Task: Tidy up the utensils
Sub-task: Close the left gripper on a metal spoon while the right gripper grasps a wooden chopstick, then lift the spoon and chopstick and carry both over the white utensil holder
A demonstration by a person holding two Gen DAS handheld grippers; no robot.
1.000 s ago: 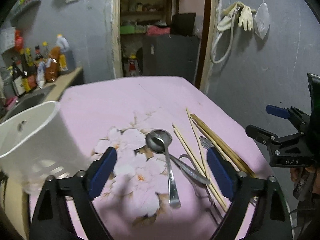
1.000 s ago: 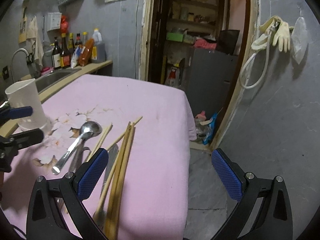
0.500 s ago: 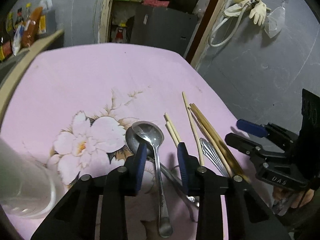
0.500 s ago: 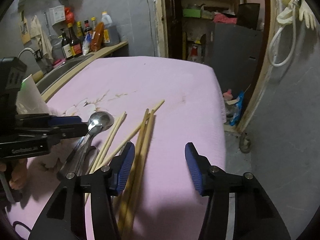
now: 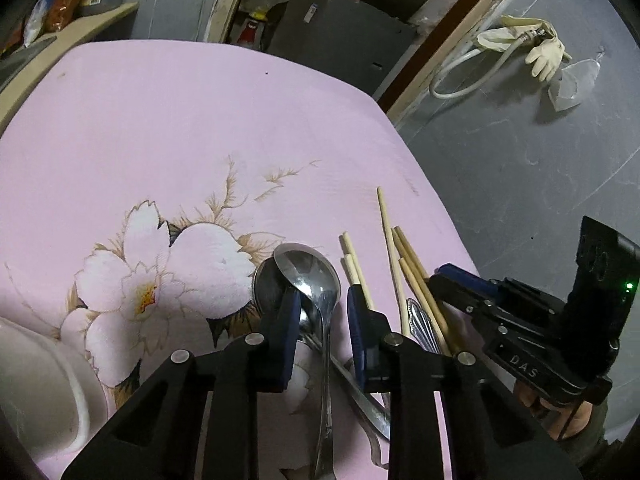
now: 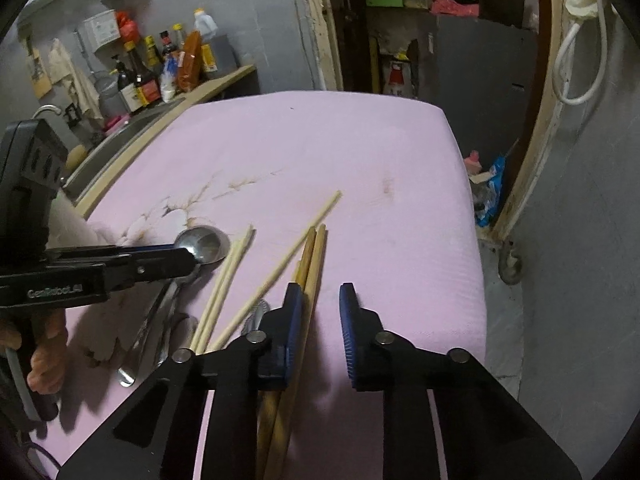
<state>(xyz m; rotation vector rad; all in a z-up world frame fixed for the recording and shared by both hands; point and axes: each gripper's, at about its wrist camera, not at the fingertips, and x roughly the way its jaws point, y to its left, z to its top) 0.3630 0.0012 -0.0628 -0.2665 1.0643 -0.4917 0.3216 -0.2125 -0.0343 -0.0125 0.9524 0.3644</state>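
The spoons point(image 5: 316, 280) and chopsticks point(image 6: 310, 264) lie near the desk's point(image 6: 360, 152) right edge; the far half of its pink cloth is bare. The left gripper point(image 5: 323, 300) has just narrowed around a spoon's neck, the right gripper point(image 6: 318, 300) around two brown chopsticks, with small gaps left.

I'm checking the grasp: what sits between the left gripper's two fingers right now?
The left wrist view shows the neck of the top spoon between the left gripper fingers, which have just been closing, with bare pink cloth ahead.
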